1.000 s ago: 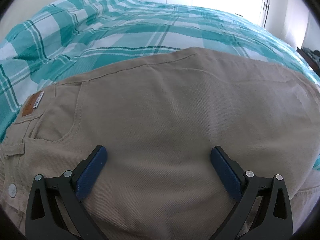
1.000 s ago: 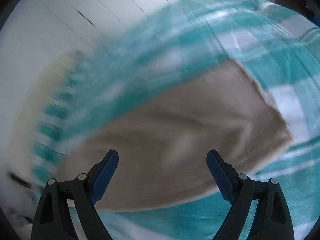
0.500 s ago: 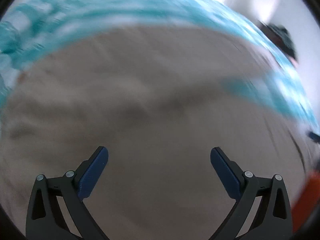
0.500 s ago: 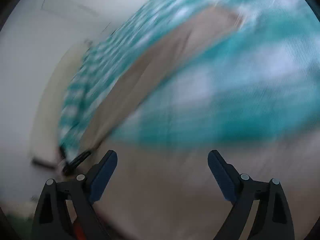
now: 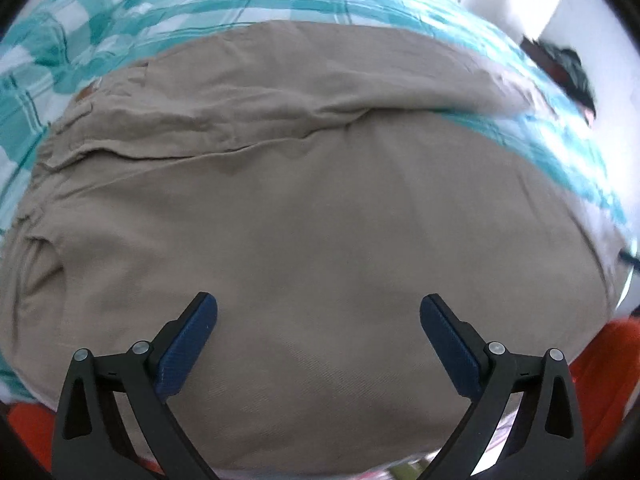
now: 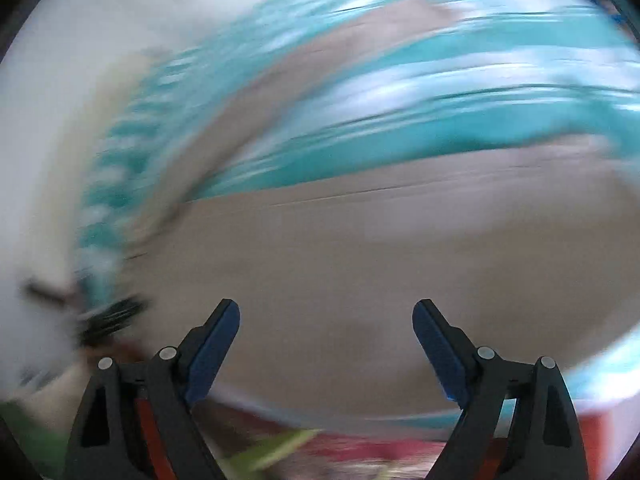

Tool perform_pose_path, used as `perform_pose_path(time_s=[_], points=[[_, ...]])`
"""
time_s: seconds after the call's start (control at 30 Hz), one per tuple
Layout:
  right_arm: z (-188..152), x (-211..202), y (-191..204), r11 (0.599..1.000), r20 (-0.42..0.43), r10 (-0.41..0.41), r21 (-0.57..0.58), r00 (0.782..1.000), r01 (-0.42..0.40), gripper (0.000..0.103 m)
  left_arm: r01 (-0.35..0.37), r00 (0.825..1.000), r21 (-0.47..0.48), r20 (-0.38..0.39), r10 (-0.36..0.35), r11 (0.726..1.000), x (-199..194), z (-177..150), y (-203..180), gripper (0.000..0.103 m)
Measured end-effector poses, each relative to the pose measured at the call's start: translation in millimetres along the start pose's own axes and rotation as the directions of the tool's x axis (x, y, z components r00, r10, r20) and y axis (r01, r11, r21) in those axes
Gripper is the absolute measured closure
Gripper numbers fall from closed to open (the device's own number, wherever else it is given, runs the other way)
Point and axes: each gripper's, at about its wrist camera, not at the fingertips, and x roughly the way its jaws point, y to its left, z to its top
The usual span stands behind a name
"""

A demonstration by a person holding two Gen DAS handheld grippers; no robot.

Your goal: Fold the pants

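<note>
Both grippers are seen with blue-padded fingers spread wide and nothing held between them. Beyond the left gripper [image 5: 318, 322], the beige cotton pants [image 5: 304, 208] are spread flat, filling most of the view, with a creased seam running across them and the two legs parting toward the right. Beneath and beyond them, the teal-and-white checked bed cover [image 5: 208, 0] is seen. From the right gripper [image 6: 326, 322], the same beige cloth [image 6: 360, 264] is shown heavily blurred, with the checked cover [image 6: 460, 92] behind.
</note>
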Motion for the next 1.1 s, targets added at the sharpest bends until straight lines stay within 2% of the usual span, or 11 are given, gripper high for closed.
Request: perform_pose_path(time_s=[0.07, 0.13, 0.23, 0.33, 0.4, 0.5, 0.6, 0.73, 0.87, 1.0, 1.1], points=[[-6.5, 27.7, 31.3, 0.99, -0.04, 0.112, -0.079, 0.993, -0.115, 0.014, -0.025, 0.999, 0.015, -0.024, 0.026, 1.0, 11.7, -1.4, -4.6, 0.001], [-12.8, 57.8, 55.1, 0.981, -0.089, 0.122, -0.142, 0.989, -0.134, 0.014, -0.047, 0.999, 0.072, -0.021, 0.049, 0.996, 15.8, -6.8, -7.4, 0.001], [-19.9, 80.0, 35.6, 0.984, -0.106, -0.017, -0.176, 0.994, -0.002, 0.017, -0.041, 0.999, 0.099, -0.016, 0.043, 0.994, 10.4, -12.5, -2.9, 0.001], [-14.7, 55.5, -10.8, 0.989, -0.038, -0.139, -0.056, 0.99, 0.136, 0.016, -0.046, 0.999, 0.1, -0.011, 0.048, 0.994, 10.1, -14.2, 0.0, 0.001], [-12.9, 37.0, -2.3, 0.969, 0.0, -0.222, -0.107, 0.975, 0.221, 0.011, -0.057, 0.998, 0.096, 0.0, 0.058, 0.994, 14.0, -14.4, -6.0, 0.0], [-11.3, 42.8, 34.8, 0.984, 0.003, -0.05, -0.173, 0.999, 0.05, 0.01, -0.063, 0.998, 0.09, 0.0, 0.063, 0.994, 16.6, -13.4, -10.2, 0.0], [-3.8, 75.5, 56.4, 0.977, -0.039, 0.087, -0.191, 0.995, -0.093, 0.01, -0.054, 0.998, 0.101, -0.005, 0.055, 0.993, 16.8, -11.3, -10.6, 0.001], [-13.0, 86.3, 17.4, 0.983, -0.021, -0.053, -0.178, 0.998, 0.049, 0.014, -0.051, 0.999, 0.11, -0.001, 0.052, 0.993, 14.7, -13.6, -8.0, 0.001], [-8.0, 50.4, -8.3, 0.97, 0.045, -0.214, -0.11, 0.976, 0.217, 0.008, -0.062, 0.998, 0.106, 0.006, 0.062, 0.992, 17.4, -14.3, -10.0, 0.001], [-0.5, 54.7, 26.5, 0.985, 0.042, -0.053, -0.161, 0.998, 0.059, 0.005, -0.065, 0.998, 0.107, 0.004, 0.065, 0.992, 17.9, -13.0, -11.3, 0.001], [3.6, 80.2, 17.7, 0.994, -0.007, 0.052, -0.099, 0.999, -0.053, 0.005, -0.059, 0.998, 0.114, -0.005, 0.06, 0.992, 16.9, -11.6, -11.3, 0.001]])
